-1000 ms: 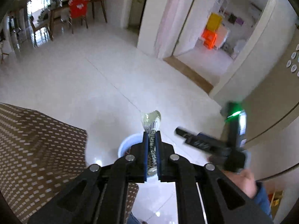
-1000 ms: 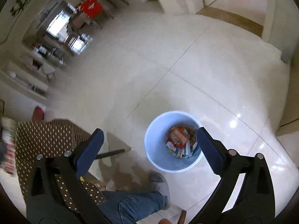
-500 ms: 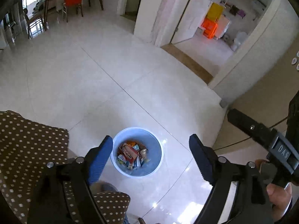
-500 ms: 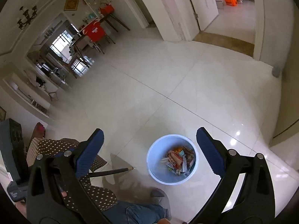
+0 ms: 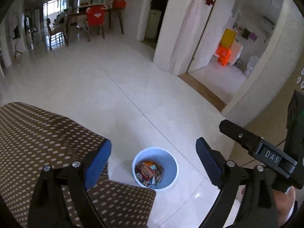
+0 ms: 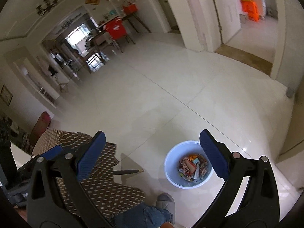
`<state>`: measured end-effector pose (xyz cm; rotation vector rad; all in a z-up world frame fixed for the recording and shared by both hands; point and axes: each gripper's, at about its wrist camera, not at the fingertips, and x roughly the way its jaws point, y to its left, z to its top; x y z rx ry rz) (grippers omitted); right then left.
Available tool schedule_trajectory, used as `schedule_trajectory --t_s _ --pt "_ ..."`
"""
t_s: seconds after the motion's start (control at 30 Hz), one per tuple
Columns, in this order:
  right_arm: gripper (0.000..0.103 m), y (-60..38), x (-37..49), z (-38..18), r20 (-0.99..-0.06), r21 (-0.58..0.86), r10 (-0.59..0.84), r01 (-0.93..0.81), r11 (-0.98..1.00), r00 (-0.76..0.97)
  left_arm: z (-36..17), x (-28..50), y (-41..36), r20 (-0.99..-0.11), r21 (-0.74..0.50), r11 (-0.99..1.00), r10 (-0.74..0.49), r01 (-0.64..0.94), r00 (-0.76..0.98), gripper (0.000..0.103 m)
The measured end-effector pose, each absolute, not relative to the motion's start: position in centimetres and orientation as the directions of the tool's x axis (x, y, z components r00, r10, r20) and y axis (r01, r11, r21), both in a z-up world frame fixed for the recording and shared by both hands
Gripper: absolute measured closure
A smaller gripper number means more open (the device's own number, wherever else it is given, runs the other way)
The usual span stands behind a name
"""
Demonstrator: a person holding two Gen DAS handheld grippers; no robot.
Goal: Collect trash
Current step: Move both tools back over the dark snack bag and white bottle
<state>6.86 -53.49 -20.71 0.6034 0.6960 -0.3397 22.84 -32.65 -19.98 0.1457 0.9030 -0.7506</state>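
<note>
Left wrist view showed the left gripper [image 5: 153, 152] spread wide and empty, high above the bin [image 5: 155, 168] on the floor [image 5: 133, 87]. The right gripper [image 6: 152, 150] was equally wide and empty, the bin [image 6: 188, 164] below, nearer its right finger.

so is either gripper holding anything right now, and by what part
Nothing is held. The left gripper and the right gripper both stand wide open above the floor, and the trash sits in the blue bin.
</note>
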Motion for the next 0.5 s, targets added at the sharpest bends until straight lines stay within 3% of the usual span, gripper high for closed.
schedule_trajectory --t_s 0.5 --pt "0.006 -39.6 14.8 -15.2 -0.637 0.343 0.039 0.238 0.909 0.77 -13.8 22.7 -17.3 -0.65 -0.076 0.866 -0.419 0.494 0.634 0.011"
